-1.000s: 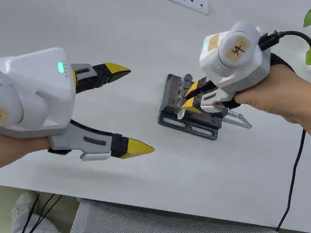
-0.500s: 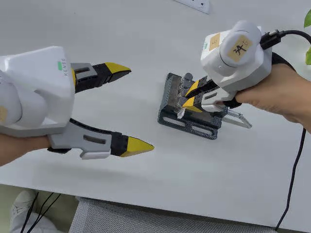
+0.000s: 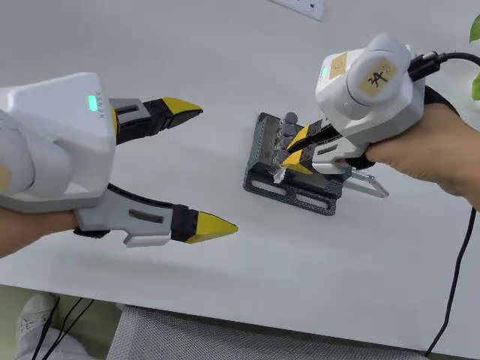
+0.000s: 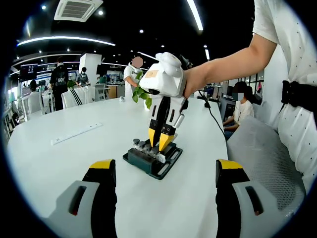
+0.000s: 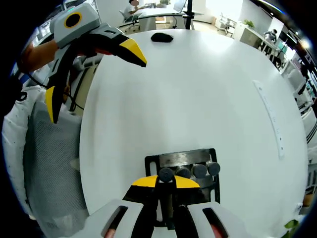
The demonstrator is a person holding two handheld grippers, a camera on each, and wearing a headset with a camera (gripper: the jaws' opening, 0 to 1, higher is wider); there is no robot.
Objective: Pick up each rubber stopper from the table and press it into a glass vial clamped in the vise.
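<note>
Left hand-held gripper (image 3: 201, 168) sits low-left in head view, held off the white worktop (image 3: 225, 45), jaws spread wide w/ nothing btwn them. Its own view has the two yellow-tipped fingers (image 4: 101, 166) far apart & the vise (image 4: 154, 166) straight ahead, well clear of it. It also shows upper-left in right gripper view (image 5: 94, 82), again wide open. Right hand-held gripper (image 3: 289, 154) is down at the vise (image 3: 300, 196), which stands on the worktop right of centre. Its jaws are drawn in to a narrow gap, tips at the near end of the row. Four dark grey rubber stoppers (image 5: 199, 170) sit in a line along the vise (image 5: 163, 159), each seated on top of a vial. The end stopper (image 5: 166, 174) lies right at the gap btwn the yellow tips. Cannot tell if the tips actually pinch it or just rest beside it. Left gripper view has the right hand-held gripper (image 4: 159, 142) pointing steeply down onto that row. The glass is mostly hidden by the clamp; a pale bit of the end vial (image 3: 279, 175) shows just below the tips. The other stoppers (image 3: 290, 118) stand free behind the gripper. Vise handle (image 3: 369, 184) sticks out to the right, under the hand. A black cable (image 3: 454, 277) runs from the right hand-held gripper down off the worktop edge. A socket strip (image 3: 300, 7) lies at the far edge. Seated people & other tables show in the bkgd of left gripper view.
</note>
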